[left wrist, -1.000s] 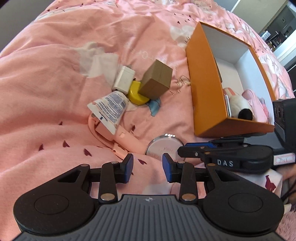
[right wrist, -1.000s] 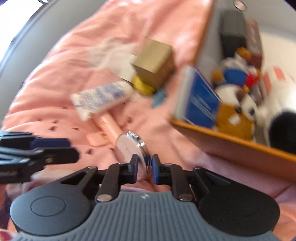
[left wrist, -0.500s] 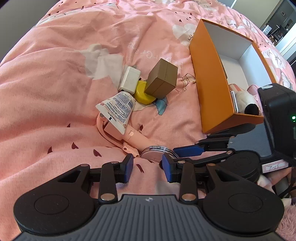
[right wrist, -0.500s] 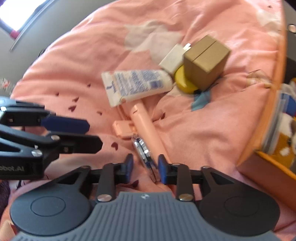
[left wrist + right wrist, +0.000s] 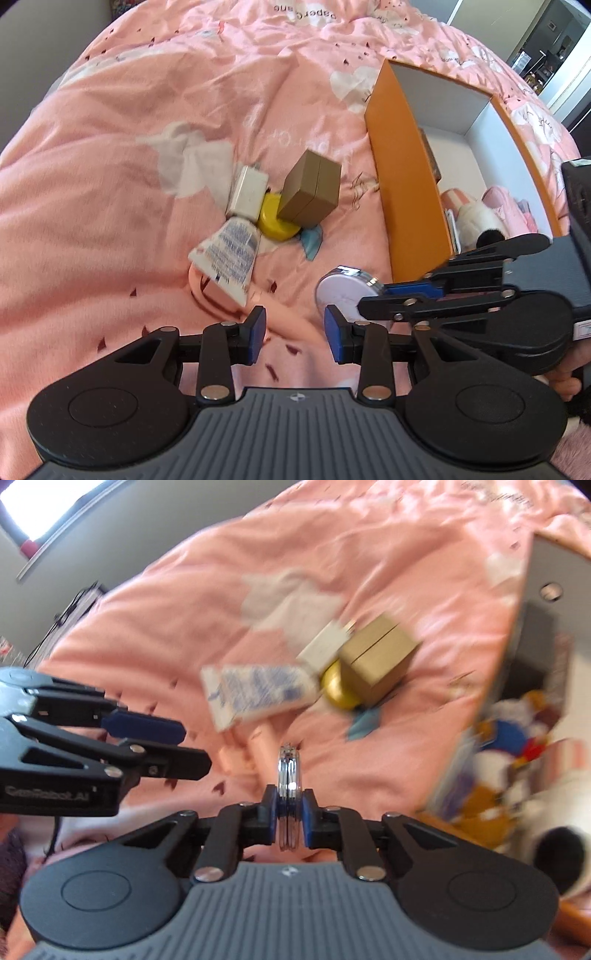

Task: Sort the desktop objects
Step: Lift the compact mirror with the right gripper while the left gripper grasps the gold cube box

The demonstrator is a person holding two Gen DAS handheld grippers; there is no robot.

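Edgewise, round compact (image 5: 289, 775) sits clamped between right gripper (image 5: 290, 814) pads.

Both tools match: the left gripper (image 5: 294, 330) and right gripper (image 5: 290, 814) have black linkage arms with silver rivets, blue pads (image 5: 258, 328) on the fingers, round black discs either side, and a ribbed grey body with a small round emblem.

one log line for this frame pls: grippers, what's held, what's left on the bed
right gripper: shut on round compact, edge-on | left gripper: open, empty | loose: tube, brown box, charger, yellow lid | orange box: part filled
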